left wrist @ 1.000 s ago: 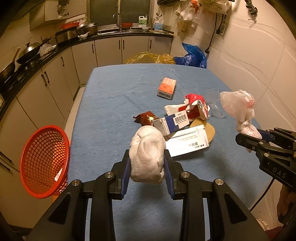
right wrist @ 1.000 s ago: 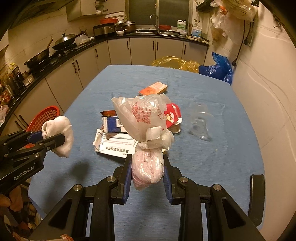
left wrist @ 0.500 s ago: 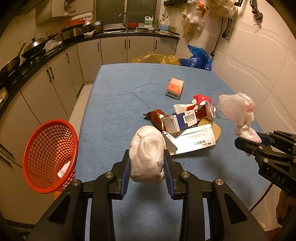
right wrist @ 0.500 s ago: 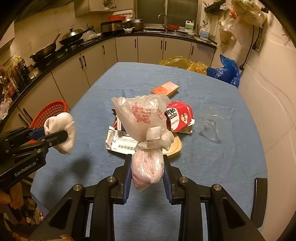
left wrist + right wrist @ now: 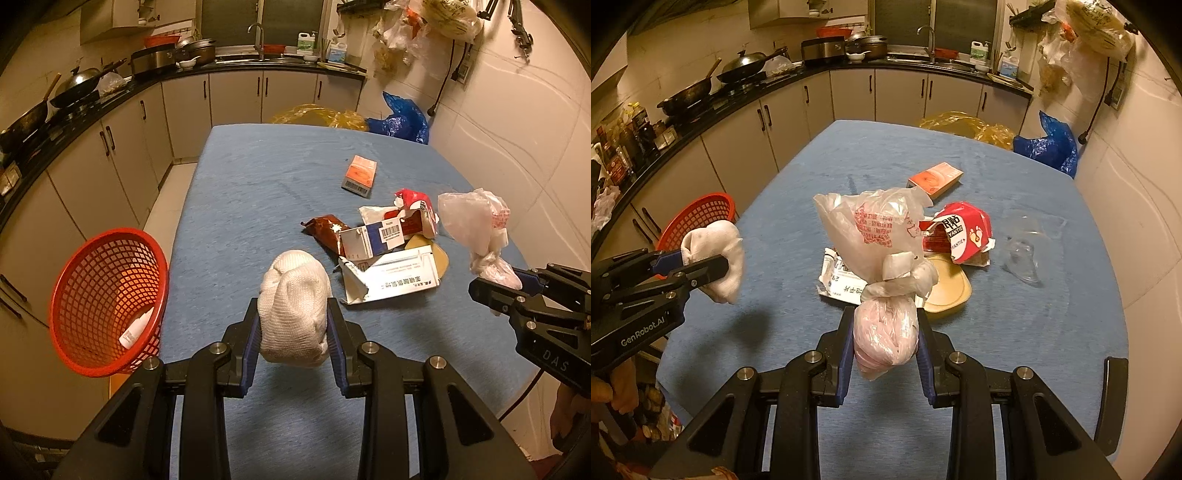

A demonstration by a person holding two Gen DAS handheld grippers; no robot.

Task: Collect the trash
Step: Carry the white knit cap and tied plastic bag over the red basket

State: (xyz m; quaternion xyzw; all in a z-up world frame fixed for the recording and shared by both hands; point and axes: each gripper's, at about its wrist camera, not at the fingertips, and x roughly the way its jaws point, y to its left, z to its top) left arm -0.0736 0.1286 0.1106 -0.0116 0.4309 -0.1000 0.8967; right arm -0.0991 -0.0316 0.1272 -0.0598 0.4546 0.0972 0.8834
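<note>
Your left gripper [image 5: 294, 325] clamps a cloth wad [image 5: 293, 306], your right gripper [image 5: 885, 334] a knotted bag [image 5: 882, 332]; the basket [image 5: 88, 354] holds 1 item, about 6 remain on the table [image 5: 258, 192].

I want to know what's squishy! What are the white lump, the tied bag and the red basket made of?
White lump: looks like knitted cotton cloth, matte; a ribbed weave shows, perhaps a balled sock. Tied bag: thin plastic film, glossy and see-through, crinkled and knotted, with red print. Red basket: seems moulded hard plastic, slightly shiny, an open mesh grid.
</note>
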